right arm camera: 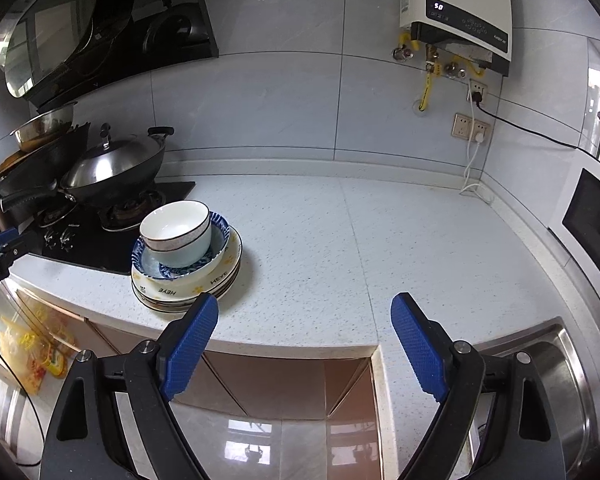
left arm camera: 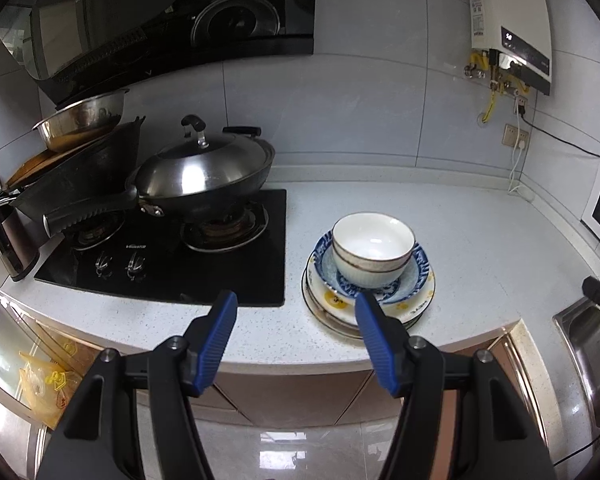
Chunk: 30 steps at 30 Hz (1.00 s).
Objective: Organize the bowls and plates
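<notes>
On the far left sits the stove with a lidded wok on its right burner, and just to the right of the stove, near the front edge of the surface, stands everything I am meant to sort. It is one pile: a white bowl sits in a blue-patterned dish, and that dish rests on a stack of plates, the top one cream with yellow flowers. Nothing else of the task's crockery is out on the surface that I can see.

My left tongs hang released over the front edge, with nothing between the fingers; the right finger lines up with the near rim of the pile, but I judge it to be short of touching. My right tongs are further right, over bare surface, also released and empty, and set wider than the left. The sink lies at the near right.

By my reading the pile looks built, bowl on dish on plates, so the stacking step seems done or close to it. If the pile still has to go somewhere, the next move calls for both tongs under opposite rims of the lowest plate, lifted level so the bowl does not slide.
</notes>
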Motion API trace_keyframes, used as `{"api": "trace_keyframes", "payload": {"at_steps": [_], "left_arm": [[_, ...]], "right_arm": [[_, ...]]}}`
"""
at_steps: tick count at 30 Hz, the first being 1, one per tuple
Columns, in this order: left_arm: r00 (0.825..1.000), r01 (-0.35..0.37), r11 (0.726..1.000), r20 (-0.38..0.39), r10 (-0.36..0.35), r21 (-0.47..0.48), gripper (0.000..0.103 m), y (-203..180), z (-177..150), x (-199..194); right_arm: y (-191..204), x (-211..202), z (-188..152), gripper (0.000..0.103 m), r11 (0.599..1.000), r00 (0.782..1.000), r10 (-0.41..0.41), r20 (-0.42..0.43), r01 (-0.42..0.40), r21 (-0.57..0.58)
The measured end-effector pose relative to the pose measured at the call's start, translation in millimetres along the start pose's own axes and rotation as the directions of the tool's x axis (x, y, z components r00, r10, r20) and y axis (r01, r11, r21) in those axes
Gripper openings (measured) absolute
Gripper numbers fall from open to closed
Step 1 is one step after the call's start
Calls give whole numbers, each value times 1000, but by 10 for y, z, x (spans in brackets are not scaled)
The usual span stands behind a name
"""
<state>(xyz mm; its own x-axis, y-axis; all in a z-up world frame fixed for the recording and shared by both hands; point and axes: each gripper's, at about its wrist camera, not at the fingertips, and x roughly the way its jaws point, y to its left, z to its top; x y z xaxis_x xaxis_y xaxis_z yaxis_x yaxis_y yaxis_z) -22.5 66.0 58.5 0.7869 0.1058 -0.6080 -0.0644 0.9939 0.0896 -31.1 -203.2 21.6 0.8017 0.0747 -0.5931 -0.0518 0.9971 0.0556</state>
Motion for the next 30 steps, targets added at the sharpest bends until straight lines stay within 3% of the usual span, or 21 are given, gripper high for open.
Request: {"api": "trace_keyframes", "payload": {"at_steps": [9, 12, 18, 22, 30], "left_arm": [[994, -102, 995, -45, 102, -14, 60, 118, -63, 38], [996, -84, 996, -47, 82, -32, 60, 153, -78, 13], [998, -61, 998, -32, 60, -31, 61, 191, -51, -14], [997, -72, 997, -13, 71, -37, 70, 234, -12, -34], [998, -65, 997, 12, 65, -32, 70, 236, 12, -102]], "right_arm": [[-18, -40, 29, 91, 1000, 999, 9, -45, -9, 4], [-43, -58, 29, 101, 999, 998, 39, -43, -39, 10], [16, -28, 5, 102, 997, 995, 80, -61, -80, -12], [61, -34, -6, 102, 997, 996, 71, -55, -73, -29], [49, 14, 15, 102, 996, 995, 85, -52, -87, -31]]}}
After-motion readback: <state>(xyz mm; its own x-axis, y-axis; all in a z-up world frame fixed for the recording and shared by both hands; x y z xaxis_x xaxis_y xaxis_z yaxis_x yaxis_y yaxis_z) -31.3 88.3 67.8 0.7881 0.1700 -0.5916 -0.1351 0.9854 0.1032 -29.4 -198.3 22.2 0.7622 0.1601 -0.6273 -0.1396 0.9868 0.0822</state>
